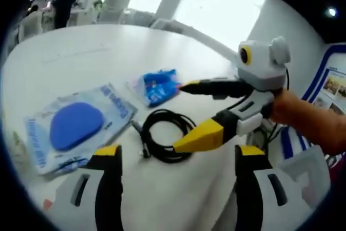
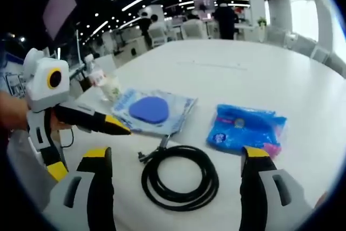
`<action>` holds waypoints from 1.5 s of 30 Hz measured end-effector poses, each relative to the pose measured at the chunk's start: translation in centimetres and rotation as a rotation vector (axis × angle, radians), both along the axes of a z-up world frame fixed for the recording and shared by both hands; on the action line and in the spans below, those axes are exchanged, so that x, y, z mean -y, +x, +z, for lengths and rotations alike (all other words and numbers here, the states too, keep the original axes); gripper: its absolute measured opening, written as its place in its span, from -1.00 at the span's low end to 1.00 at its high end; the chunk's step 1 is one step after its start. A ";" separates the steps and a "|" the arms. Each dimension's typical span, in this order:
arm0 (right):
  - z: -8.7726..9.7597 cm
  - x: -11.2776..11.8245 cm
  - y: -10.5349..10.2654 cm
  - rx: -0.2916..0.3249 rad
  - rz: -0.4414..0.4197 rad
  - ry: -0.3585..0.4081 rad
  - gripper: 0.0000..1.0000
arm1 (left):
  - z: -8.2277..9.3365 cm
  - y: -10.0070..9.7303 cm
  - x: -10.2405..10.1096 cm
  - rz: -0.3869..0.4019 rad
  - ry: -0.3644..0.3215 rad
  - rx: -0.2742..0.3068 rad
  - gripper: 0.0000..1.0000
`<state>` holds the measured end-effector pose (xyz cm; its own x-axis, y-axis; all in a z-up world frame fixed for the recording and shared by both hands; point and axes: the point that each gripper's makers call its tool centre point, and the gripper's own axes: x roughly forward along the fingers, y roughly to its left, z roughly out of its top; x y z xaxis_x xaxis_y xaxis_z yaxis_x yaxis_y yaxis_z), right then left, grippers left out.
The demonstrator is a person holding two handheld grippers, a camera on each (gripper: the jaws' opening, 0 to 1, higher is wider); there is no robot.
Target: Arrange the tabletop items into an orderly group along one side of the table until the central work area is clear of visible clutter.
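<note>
— while we look along the left gripper (image 1: pixel 175 158), we see its two yellow-tipped jaws standing wide apart with nothing between them, above the white table (image 1: pixel 81 52). what lies ahead of us?

— a coiled black cable (image 1: pixel 165 133) sits just beyond our jaws, flat on the table. to its left lies a clear packet with a blue oval pad (image 1: pixel 75 125), and past the cable a crumpled blue bag (image 1: pixel 158 86).

— and the right gripper (image 1: pixel 186 114)?

— it comes in from the right, held by a hand (image 1: pixel 303 117). its jaws are spread wide too — the black one reaches to the edge of the blue bag, the yellow one points down at the cable's rim. we cannot tell whether either touches.

— from the right gripper view?

— our own jaws straddle the cable, which lies between them on the table, ungripped. the blue bag is to the right of it, the packet beyond it to the left, and a small bottle (image 2: pixel 111 86) stands just past the packet's far corner. the left gripper enters from the left, its jaws open and empty.

— anything behind?

— people and chairs, well apart from the table.
</note>
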<state>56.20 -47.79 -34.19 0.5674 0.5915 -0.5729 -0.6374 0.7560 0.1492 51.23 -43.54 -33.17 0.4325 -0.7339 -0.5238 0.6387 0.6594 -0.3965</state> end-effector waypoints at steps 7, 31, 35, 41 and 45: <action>0.7 0.3 -1.1 0.003 -0.016 -0.005 0.99 | 1.3 -0.9 -0.7 -0.030 -0.033 0.042 0.74; 4.1 -2.4 -4.8 0.060 -0.025 0.010 0.99 | 5.2 -4.6 -6.9 -0.009 -0.089 0.138 0.87; 4.8 -3.0 -5.6 0.076 -0.026 0.009 0.99 | 5.9 -5.3 -8.3 0.012 -0.094 0.153 0.87; 6.3 -3.5 -7.1 0.103 -0.032 0.009 0.99 | 7.4 -6.6 -10.7 0.052 -0.101 0.190 0.86; 7.3 -3.9 -8.0 0.125 -0.039 0.015 0.99 | 8.2 -7.3 -12.2 0.086 -0.099 0.213 0.86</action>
